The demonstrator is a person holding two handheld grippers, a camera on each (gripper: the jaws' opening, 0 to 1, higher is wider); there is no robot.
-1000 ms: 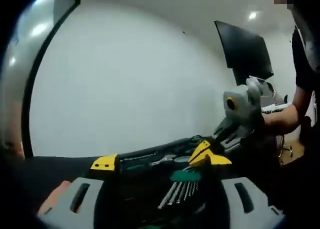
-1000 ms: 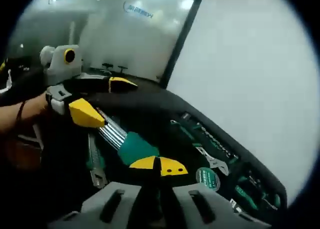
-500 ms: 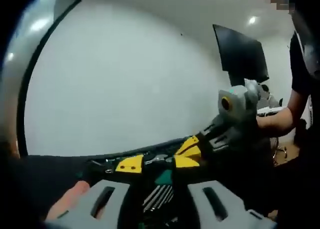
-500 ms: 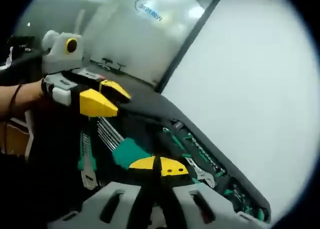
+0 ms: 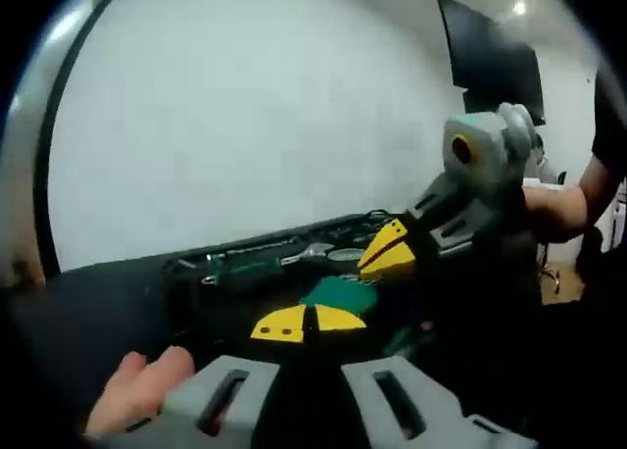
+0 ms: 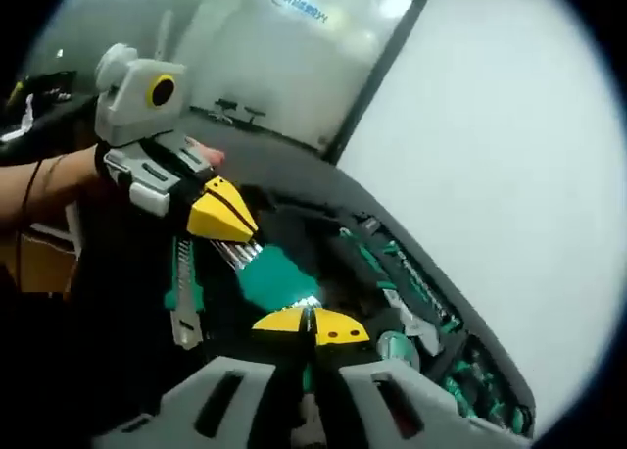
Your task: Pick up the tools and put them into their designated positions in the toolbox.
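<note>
A hex key set, with a green holder [image 6: 276,278] and steel keys [image 6: 241,254], hangs above the open black toolbox [image 6: 411,302]. My right gripper [image 6: 311,324] is shut on the green holder's near end. My left gripper [image 6: 223,214] comes in from the left and is shut on the steel keys. In the left gripper view, my left gripper [image 5: 307,324] has its yellow tips pressed together just in front of the green holder [image 5: 338,294]. My right gripper [image 5: 387,255] reaches in from the right onto that holder, above the toolbox [image 5: 255,268].
A green-handled tool [image 6: 183,290] lies in the toolbox under the left gripper. Sockets and a wrench [image 6: 416,322] fill the far row. A white wall stands behind the toolbox, and a dark screen [image 5: 490,62] hangs at the right. A hand [image 5: 137,395] grips the left gripper.
The left gripper's jaws, open a second ago, have closed on the steel keys. The right gripper has kept its hold on the green holder; both views shifted slightly.
</note>
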